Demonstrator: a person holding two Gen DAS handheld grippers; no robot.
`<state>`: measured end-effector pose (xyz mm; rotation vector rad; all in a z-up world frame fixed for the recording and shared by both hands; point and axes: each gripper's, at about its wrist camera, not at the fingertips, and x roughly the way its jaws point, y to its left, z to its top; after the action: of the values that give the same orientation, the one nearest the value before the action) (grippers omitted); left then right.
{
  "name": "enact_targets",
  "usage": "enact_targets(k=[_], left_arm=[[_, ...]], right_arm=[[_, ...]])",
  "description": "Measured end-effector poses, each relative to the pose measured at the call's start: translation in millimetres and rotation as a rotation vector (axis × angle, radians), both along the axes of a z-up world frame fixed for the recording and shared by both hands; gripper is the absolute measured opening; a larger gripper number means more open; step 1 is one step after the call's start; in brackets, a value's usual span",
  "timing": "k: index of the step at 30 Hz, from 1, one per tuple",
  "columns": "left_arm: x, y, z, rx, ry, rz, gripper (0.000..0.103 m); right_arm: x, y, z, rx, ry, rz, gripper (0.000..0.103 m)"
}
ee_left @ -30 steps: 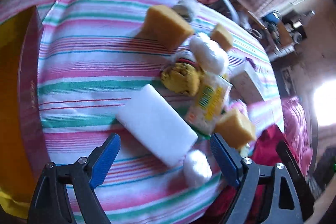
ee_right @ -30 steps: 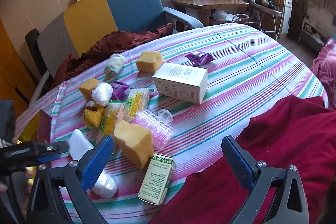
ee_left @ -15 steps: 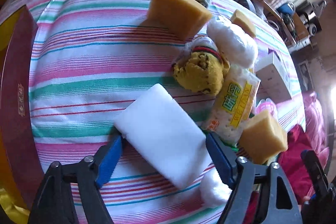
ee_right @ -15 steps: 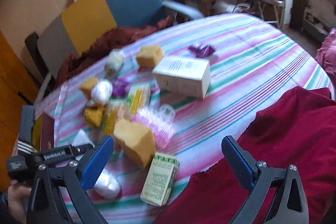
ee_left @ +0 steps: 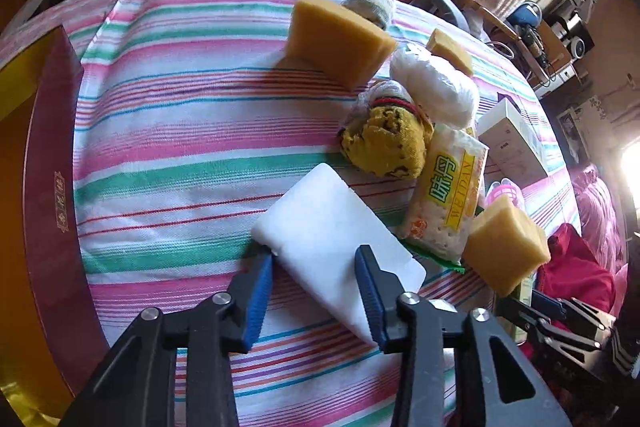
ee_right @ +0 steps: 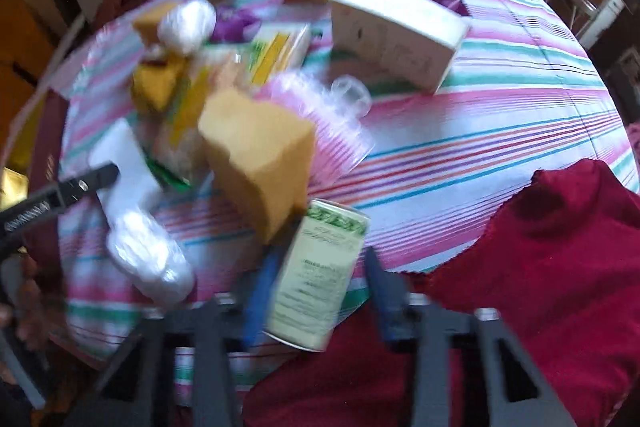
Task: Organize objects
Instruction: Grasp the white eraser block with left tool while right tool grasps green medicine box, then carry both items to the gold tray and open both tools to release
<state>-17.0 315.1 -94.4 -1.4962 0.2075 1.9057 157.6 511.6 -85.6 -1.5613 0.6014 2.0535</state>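
A white foam block (ee_left: pixel 332 239) lies on the striped cloth (ee_left: pixel 180 131). My left gripper (ee_left: pixel 316 267) has its blue fingers pressed on both sides of the block's near end. My right gripper (ee_right: pixel 316 291) straddles a small green and white carton (ee_right: pixel 320 275) at the table's near edge; the view is blurred and a gap shows on the right side. A yellow sponge (ee_right: pixel 260 159) stands just beyond the carton. The left gripper also shows in the right wrist view (ee_right: pixel 92 179).
A pile holds a yellow sponge (ee_left: pixel 336 43), a yellow knit item (ee_left: pixel 384 143), a snack packet (ee_left: pixel 448 199), white wrapped bundles (ee_left: pixel 436 87) and a white box (ee_right: pixel 396 35). A dark red box (ee_left: pixel 48 187) lies left. A red cloth (ee_right: pixel 540 267) drapes the near right.
My left gripper moved in and closed from wide open onto the white foam block. My right gripper dropped toward the carton and its fingers narrowed around it.
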Motion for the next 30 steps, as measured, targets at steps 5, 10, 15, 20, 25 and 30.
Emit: enact_targets(k=[5, 10, 15, 20, 25, 30], left_arm=[[-3, -9, 4, 0.038, 0.010, 0.000, 0.030], [-8, -13, 1, 0.043, -0.070, 0.047, 0.041], [-19, -5, -4, 0.041, -0.193, 0.117, 0.060], [-14, 16, -4, -0.011, -0.189, 0.118, 0.066], [-8, 37, -5, -0.099, -0.113, 0.114, 0.070], [4, 31, -2, -0.102, -0.023, 0.049, 0.060]], right_arm=[[14, -3, 12, 0.042, 0.020, -0.020, 0.032], [28, -7, 30, 0.075, 0.082, -0.036, 0.032], [24, -12, 41, 0.084, 0.134, -0.026, 0.033], [26, -12, 40, 0.058, 0.183, -0.045, 0.033], [29, -9, 43, 0.039, 0.239, -0.059, 0.033], [31, -8, 45, 0.026, 0.270, -0.054, 0.033]])
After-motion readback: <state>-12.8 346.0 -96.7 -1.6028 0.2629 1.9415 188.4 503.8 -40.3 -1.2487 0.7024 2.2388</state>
